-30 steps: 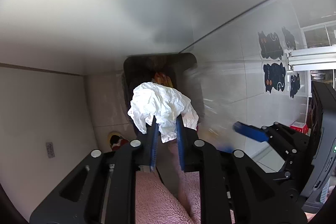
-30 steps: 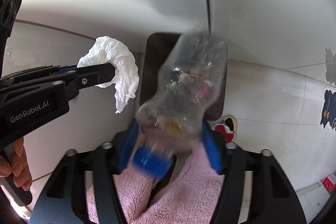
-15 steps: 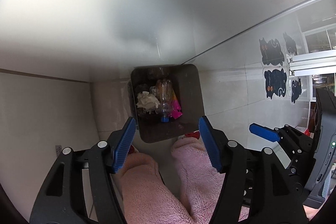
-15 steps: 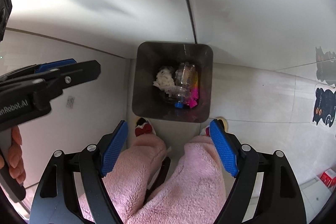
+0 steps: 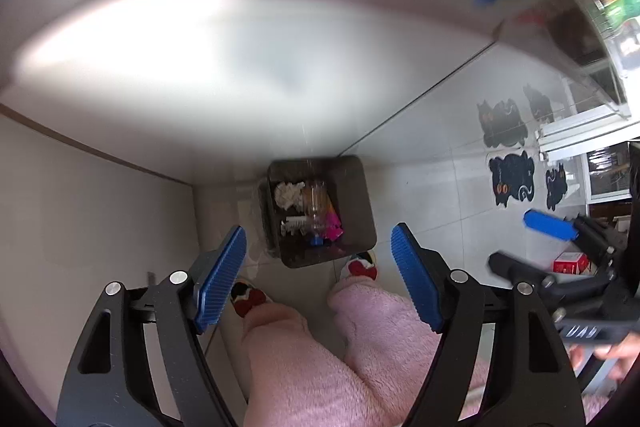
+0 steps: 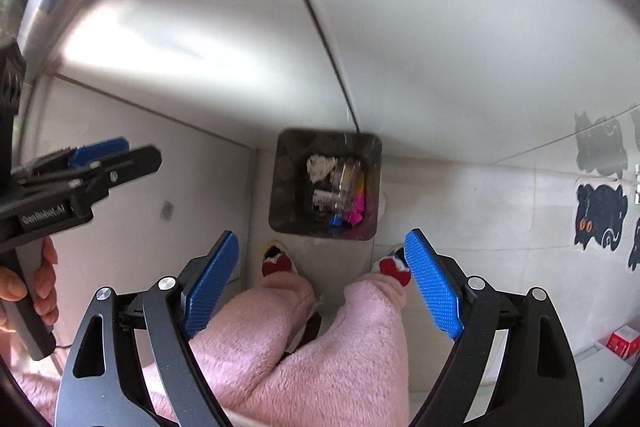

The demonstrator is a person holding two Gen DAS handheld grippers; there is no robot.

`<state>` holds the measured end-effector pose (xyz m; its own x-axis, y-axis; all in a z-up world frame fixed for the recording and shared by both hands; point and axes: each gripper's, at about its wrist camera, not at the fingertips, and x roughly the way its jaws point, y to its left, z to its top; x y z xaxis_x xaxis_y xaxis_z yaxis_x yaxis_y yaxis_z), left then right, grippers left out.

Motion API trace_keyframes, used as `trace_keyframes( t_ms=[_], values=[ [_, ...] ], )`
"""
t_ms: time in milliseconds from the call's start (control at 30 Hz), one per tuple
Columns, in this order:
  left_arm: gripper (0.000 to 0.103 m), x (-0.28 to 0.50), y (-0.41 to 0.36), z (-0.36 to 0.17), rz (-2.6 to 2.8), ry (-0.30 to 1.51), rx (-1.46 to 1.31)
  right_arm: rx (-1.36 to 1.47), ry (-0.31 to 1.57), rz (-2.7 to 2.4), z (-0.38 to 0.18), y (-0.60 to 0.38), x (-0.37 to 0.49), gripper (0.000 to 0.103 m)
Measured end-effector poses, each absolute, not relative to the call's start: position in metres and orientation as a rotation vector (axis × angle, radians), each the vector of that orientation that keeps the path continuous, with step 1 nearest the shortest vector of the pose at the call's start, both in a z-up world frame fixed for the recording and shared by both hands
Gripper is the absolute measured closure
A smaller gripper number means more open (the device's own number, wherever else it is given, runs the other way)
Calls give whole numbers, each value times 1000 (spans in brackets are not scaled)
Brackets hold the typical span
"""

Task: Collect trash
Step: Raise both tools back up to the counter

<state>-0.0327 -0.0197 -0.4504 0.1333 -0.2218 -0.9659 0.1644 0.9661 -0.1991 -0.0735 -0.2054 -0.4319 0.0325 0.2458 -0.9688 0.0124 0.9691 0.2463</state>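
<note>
1. My left gripper (image 5: 318,281) points down at the floor. Its blue fingers (image 5: 222,281) stand wide apart. They have just been opening, and nothing is between them.
2. My right gripper (image 6: 322,285) points down too. Its blue fingers (image 6: 434,285) are spread wide. They have also just been opening, and they hold nothing.
3. The dark bin (image 5: 360,195) sits on the floor in front of my feet, against the white wall.
4. The white crumpled tissue (image 5: 287,193) lies inside the bin, at its far left side.
5. The clear bottle (image 5: 316,207) lies inside the bin too, just right of the tissue. Its blue cap (image 5: 317,241) points at the near side of the bin.
6. Something pink (image 5: 334,225) lies in the bin, touching the right side of the bottle.
7. My slippers (image 5: 248,297) with red bows are on the floor, just near the bin's front edge.
8. My pink fuzzy legs (image 6: 360,355) are on the near side of the bin.
9. Black cat stickers (image 6: 598,221) are on the floor, well off to the right of the bin.
</note>
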Motion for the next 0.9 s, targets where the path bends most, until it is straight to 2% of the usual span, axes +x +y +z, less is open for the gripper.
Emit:
trace_keyframes(
  t_ms=[167,333,600,900],
  values=[
    [29,-41,-8,-393,-278,1319,-49,214,1440,175,-370,-212,-65,17],
    [18,-36,-2,-338,-266,1221,-16,204,1334,191,-309,-215,-46,16],
    [12,5,-4,-268,-278,1066,24,247,1204,174,-255,-226,11,15],
    [10,71,-10,-261,-278,1019,87,259,1146,127,-242,-239,94,15]
  ],
)
